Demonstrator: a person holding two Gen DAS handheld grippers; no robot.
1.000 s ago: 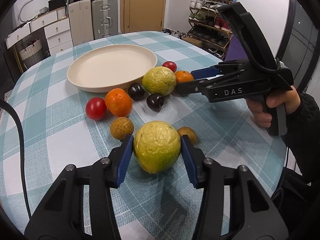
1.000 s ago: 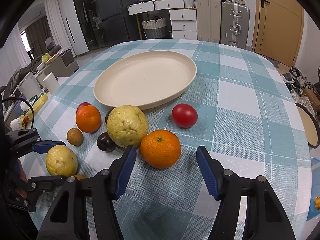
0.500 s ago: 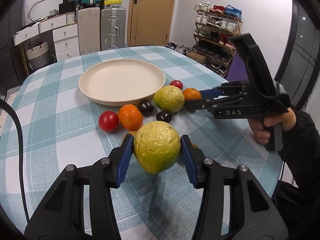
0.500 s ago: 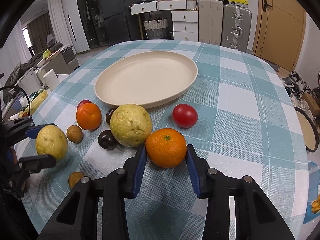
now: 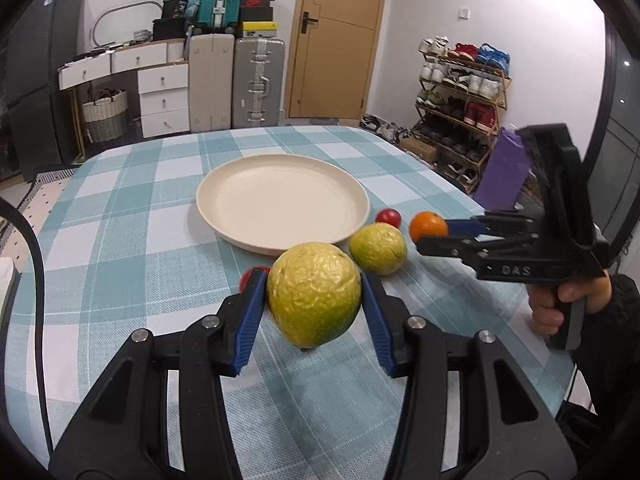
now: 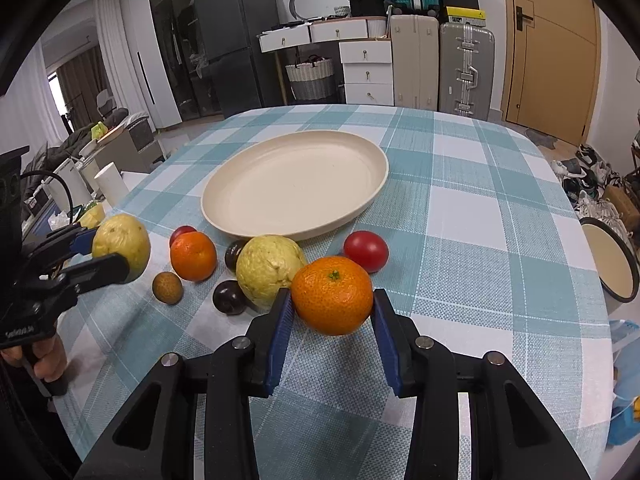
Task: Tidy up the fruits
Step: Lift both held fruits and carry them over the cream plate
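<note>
My left gripper [image 5: 314,304] is shut on a yellow-green guava [image 5: 313,294] and holds it above the table, short of the cream plate [image 5: 282,204]. My right gripper [image 6: 332,308] is shut on an orange mandarin [image 6: 332,294], lifted off the cloth. The plate [image 6: 296,182] is empty. On the table lie a second guava [image 6: 270,270], another mandarin [image 6: 193,255], two red tomatoes [image 6: 365,250], two dark plums [image 6: 229,297] and a brown longan [image 6: 167,287].
The round table has a teal checked cloth [image 6: 460,216]. A cream bowl [image 6: 610,258] sits at the right edge. Drawers, suitcases [image 5: 258,80] and a shoe rack [image 5: 460,92] stand behind. A black cable [image 5: 38,280] runs at the left.
My right gripper closed on the mandarin and lifted it. My left gripper raised the guava higher and carried it toward the plate.
</note>
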